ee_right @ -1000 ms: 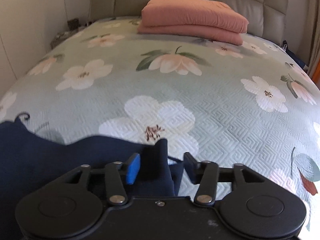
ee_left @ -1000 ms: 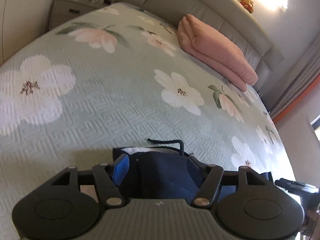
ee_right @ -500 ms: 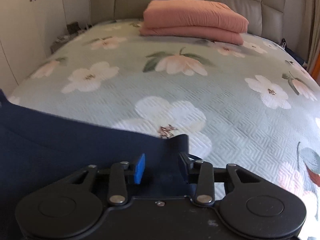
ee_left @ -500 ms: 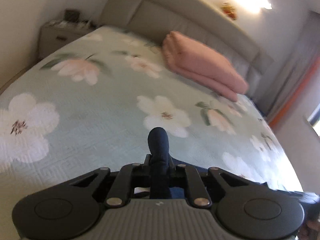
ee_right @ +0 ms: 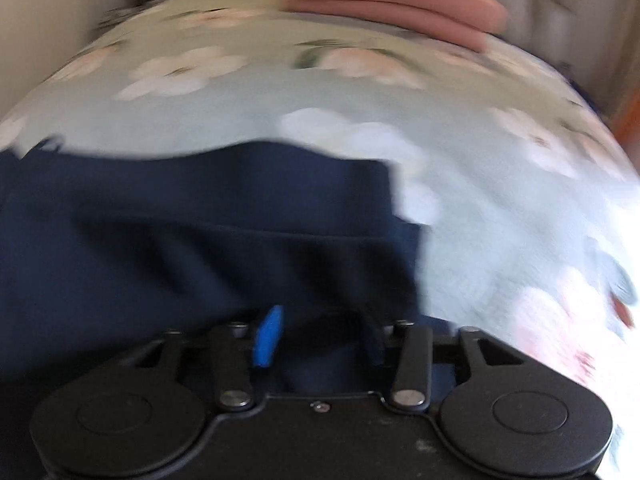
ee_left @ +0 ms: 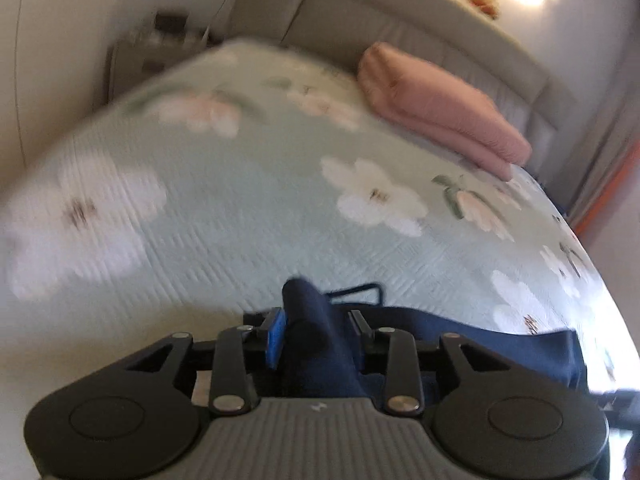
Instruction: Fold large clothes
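A navy blue garment (ee_right: 180,232) lies spread on the floral bed cover, with a fold line across it. It also shows in the left wrist view (ee_left: 460,340), running off to the right. My left gripper (ee_left: 316,332) has its jaws parted with a bunched ridge of the navy cloth between them; the grip looks loose. My right gripper (ee_right: 320,336) has its jaws apart over the garment's near edge, with cloth lying between them. Both views are motion-blurred.
A folded pink blanket (ee_left: 436,104) lies near the grey padded headboard (ee_left: 400,16). A nightstand (ee_left: 160,48) with small items stands at the bed's far left corner. The pale green floral bed cover (ee_left: 240,184) stretches ahead. An orange curtain edge (ee_left: 604,196) is at right.
Both grippers moved forward over the bed, carrying the navy cloth and laying it down. The left gripper, shut tight half a second ago, has parted its jaws; the right has widened too.
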Tool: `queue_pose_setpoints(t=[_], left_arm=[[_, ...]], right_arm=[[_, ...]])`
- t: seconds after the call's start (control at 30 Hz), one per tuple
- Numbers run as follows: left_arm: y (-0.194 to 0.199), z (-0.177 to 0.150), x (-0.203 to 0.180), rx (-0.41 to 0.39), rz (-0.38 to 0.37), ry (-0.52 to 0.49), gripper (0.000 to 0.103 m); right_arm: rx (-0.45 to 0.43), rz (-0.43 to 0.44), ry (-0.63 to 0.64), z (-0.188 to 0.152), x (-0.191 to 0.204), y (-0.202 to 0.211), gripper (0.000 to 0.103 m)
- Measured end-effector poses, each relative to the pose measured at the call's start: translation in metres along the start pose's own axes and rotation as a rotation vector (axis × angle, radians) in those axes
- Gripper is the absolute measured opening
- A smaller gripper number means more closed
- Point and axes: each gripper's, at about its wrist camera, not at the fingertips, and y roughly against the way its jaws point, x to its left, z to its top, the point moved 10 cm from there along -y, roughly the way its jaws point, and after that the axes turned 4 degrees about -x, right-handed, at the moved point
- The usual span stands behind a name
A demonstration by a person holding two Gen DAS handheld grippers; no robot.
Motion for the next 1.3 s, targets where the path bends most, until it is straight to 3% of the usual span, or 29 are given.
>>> queue_pose_setpoints(t=[0.07,0.13,0.2,0.27,0.33,0.4,0.47,0.5,0.53,0.57,0.6,0.67,0.7,0.77,0.8,0.97,1.1,1.3], left_arm=[[0.03,0.003,-0.018,-0.019,-0.042,-0.045,0.044],[0.052,-0.009,-0.041,0.006,-0.12,-0.056,0.056],[0.067,-0.036,-0.065,0.067,-0.19,-0.078,0.054],[0.074,-0.07,-0.082,0.114,-0.205,-0.109,0.054],[0.069,-0.106,-0.083,0.192,-0.182,-0.107,0.036],[0.066,-0.139,-0.074,0.236,-0.143,-0.115,0.033],[0.073,-0.163,-0.058,0.27,-0.1,-0.107,0.015],[0.081,-0.169,-0.047,0.271,-0.073,-0.105,0.007],[0.087,-0.175,-0.034,0.273,-0.04,-0.091,0.006],[0.096,-0.182,-0.019,0.28,-0.008,-0.06,0.004],[0.104,-0.186,-0.008,0.281,-0.012,-0.017,0.003],[0.116,-0.19,0.01,0.295,-0.02,0.078,0.003],[0.122,-0.19,0.013,0.299,-0.012,0.093,0.004],[0.132,-0.183,0.012,0.294,0.0,0.08,0.005],[0.133,-0.177,0.008,0.28,-0.002,0.067,0.01],[0.126,-0.156,-0.038,0.225,-0.076,0.016,0.025],[0.101,-0.181,-0.031,0.307,0.037,-0.043,0.024],[0.12,-0.181,-0.009,0.311,0.031,0.064,0.021]], right_arm=[[-0.028,-0.028,-0.034,0.005,-0.005,0.028,0.045],[-0.029,0.096,-0.077,0.003,0.017,0.057,0.045],[-0.012,0.202,-0.056,-0.007,0.053,0.078,0.045],[-0.014,0.261,0.014,-0.022,0.089,0.092,0.045],[-0.009,0.226,0.074,-0.04,0.109,0.087,0.045],[0.035,0.204,0.082,-0.067,0.11,0.068,0.045],[0.049,0.198,0.036,-0.081,0.096,0.067,0.066],[0.059,0.19,0.011,-0.086,0.086,0.069,0.068],[0.08,0.172,-0.017,-0.095,0.073,0.07,0.069],[0.106,0.138,-0.03,-0.104,0.061,0.069,0.062],[0.149,0.074,-0.022,-0.118,0.048,0.065,0.057],[0.168,0.076,-0.089,-0.142,0.02,0.07,0.057],[0.185,0.074,-0.126,-0.147,0.01,0.076,0.056],[0.202,0.044,-0.151,-0.15,-0.004,0.088,0.041],[0.196,0.039,-0.165,-0.148,-0.007,0.093,0.039],[0.072,0.068,-0.159,-0.114,0.01,0.111,0.04],[0.179,0.028,-0.103,-0.14,0.023,0.081,0.04],[0.178,0.042,-0.125,-0.152,0.015,0.096,0.042]])
